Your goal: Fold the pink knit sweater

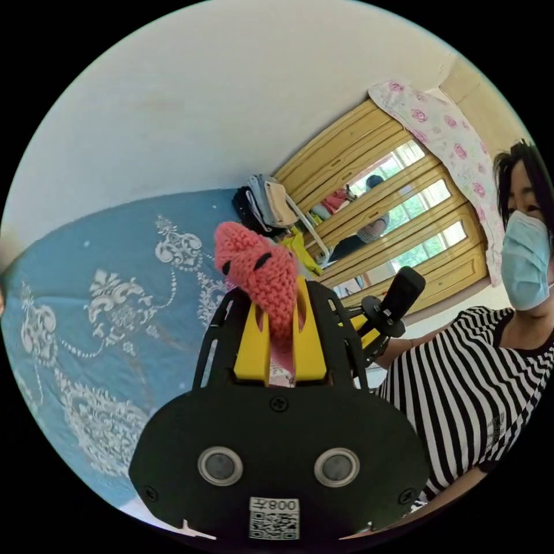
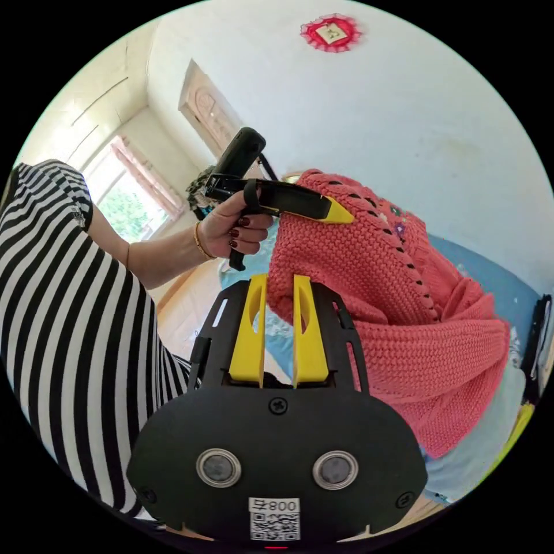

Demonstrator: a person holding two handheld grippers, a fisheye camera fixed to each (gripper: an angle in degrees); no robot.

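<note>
Left gripper (image 1: pixel 281 323) jaws clamped on pink knit sweater (image 1: pixel 262 277), sweater (image 2: pixel 375 311) hung lifted above blue bed (image 1: pixel 104 300), right gripper (image 2: pixel 279 323) jaws parted, empty, just beside sweater's edge.

The sweater (image 2: pixel 375 300) is coarse, chunky knit; the fingers (image 2: pixel 307 334) are smooth yellow plastic on matt black frames.

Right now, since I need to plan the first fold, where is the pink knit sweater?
The pink knit sweater hangs in the air over the blue patterned bedspread, pinched in the left claw, beside the open right claw.
</note>
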